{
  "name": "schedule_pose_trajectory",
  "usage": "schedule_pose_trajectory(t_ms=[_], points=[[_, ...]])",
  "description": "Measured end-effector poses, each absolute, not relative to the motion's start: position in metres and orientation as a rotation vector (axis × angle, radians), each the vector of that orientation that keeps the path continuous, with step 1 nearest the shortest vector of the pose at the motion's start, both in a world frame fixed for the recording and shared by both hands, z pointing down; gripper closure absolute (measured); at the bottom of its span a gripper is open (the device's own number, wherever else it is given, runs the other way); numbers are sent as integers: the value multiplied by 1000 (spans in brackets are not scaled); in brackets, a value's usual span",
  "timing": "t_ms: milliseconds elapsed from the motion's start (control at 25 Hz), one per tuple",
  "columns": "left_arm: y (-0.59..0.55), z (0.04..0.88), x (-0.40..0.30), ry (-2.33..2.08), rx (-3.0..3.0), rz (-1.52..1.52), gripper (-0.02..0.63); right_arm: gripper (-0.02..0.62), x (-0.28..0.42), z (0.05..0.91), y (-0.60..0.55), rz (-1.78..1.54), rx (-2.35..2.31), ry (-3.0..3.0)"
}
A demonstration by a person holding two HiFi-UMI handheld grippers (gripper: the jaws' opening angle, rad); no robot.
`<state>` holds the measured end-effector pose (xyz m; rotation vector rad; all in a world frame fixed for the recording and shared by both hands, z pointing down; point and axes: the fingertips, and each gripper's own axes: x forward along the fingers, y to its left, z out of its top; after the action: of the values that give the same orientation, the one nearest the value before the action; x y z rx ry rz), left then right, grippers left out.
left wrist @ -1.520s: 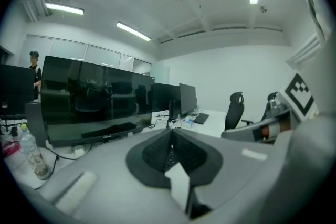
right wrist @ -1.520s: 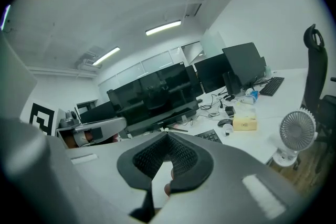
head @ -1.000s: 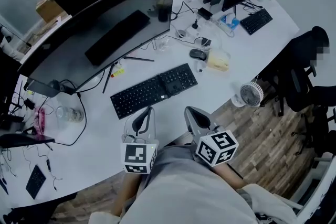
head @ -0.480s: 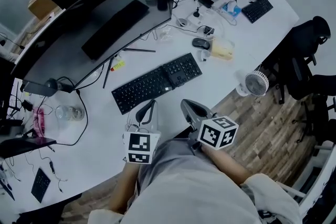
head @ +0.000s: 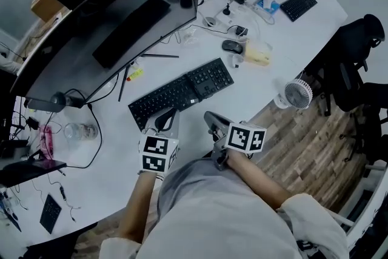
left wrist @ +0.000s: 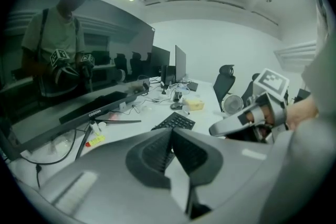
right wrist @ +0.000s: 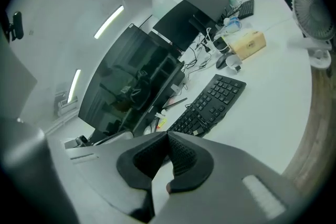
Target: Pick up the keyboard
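In the head view, the long black keyboard [head: 182,93] lay slantwise at frame centre on the white desk [head: 267,91]. Both grippers had moved up from the lower frame: the left gripper [head: 167,116] now reached its near edge, and the right gripper [head: 212,119] sat just short.

In the left gripper view, the left gripper [left wrist: 171,131] was closed tip to tip and empty, with the keyboard [left wrist: 176,120] beyond.

In the right gripper view, the right gripper [right wrist: 168,136] was likewise closed and empty before the keyboard [right wrist: 210,102]. The approach looked nearly done, and the grippers would need to open.

Left hand-held gripper [head: 165,120]: jaws closed tip to tip, nothing between them, pointing forward.
Right hand-held gripper [head: 211,119]: jaws together, empty, near the left one.
Left forearm [head: 136,203]: bare, extended forward.
Right forearm [head: 262,182]: bare, angled inward.
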<state>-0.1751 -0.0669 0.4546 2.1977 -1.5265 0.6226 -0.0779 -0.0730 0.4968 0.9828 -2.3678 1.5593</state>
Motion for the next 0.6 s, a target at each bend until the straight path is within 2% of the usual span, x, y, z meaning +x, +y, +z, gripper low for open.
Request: schedule_pose_trajectory(t_ms=[600], points=[[-128,505,-204,-1426,2142,853,606,595,-84,560,-89,1753,927,-2147]])
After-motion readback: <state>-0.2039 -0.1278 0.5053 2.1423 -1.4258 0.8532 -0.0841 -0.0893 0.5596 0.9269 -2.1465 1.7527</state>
